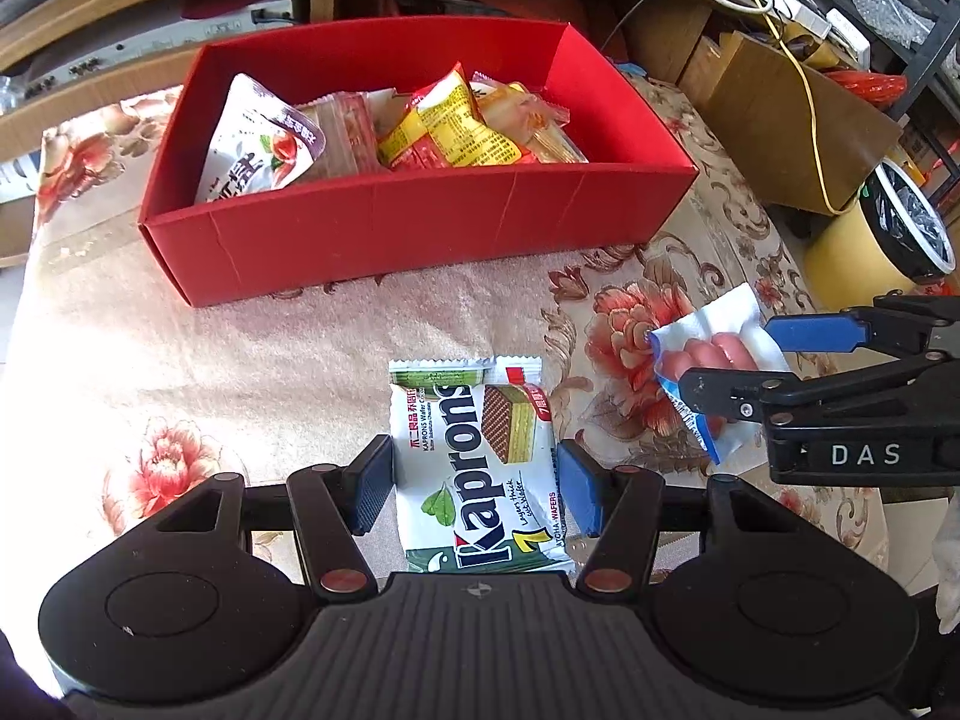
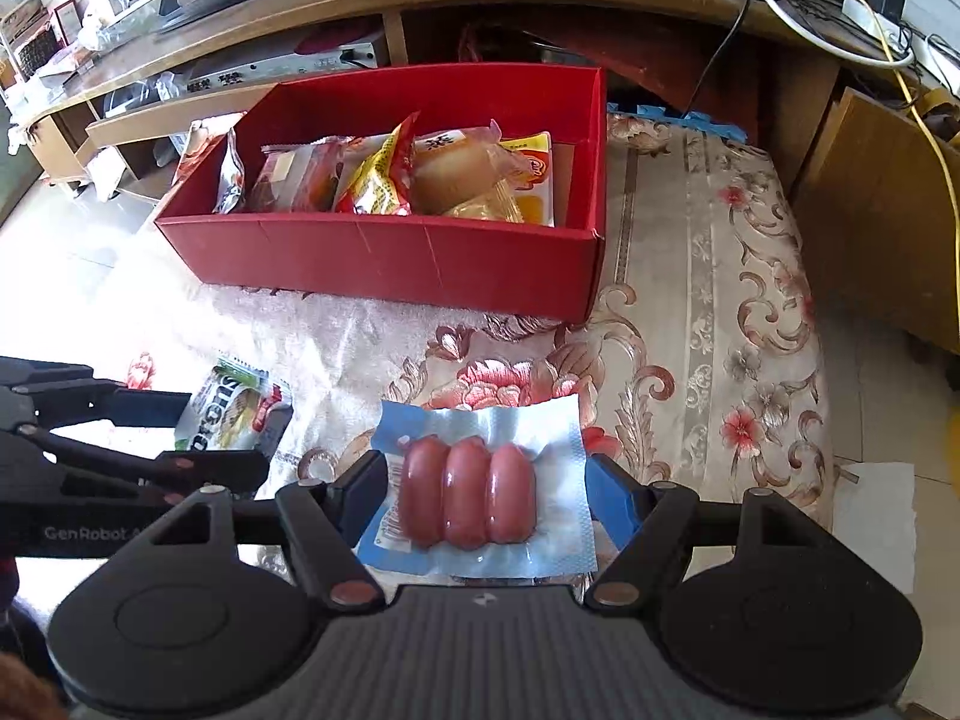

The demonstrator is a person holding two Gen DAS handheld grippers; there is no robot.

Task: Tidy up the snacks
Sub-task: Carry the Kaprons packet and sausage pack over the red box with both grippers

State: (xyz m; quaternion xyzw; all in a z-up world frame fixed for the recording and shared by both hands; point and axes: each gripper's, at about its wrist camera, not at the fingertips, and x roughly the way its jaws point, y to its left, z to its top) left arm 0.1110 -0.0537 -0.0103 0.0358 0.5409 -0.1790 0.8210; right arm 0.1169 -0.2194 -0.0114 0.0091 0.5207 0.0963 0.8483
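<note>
A red cardboard box [image 1: 420, 228] is placed at the far side of a table covered by a flowered cloth [image 1: 180, 360]; several wrapped snacks are already laid inside it, among them a white pouch [image 1: 258, 144] at the left end and a yellow and red packet [image 1: 456, 126] near the middle; the right end of the box is seen bare. Near the camera, a Kaprons wafer pack [image 1: 480, 468] is found between the blue pads of the left gripper [image 1: 477, 489], which is closed on it at both sides, the pack lying along the fingers. To the right of it, a sealed pack of three small sausages [image 2: 474, 495] is held in the same way by the right gripper [image 2: 492, 495], whose pads are pressed against its edges; the two packs are near each other but apart, both on the near side of the box.
</note>
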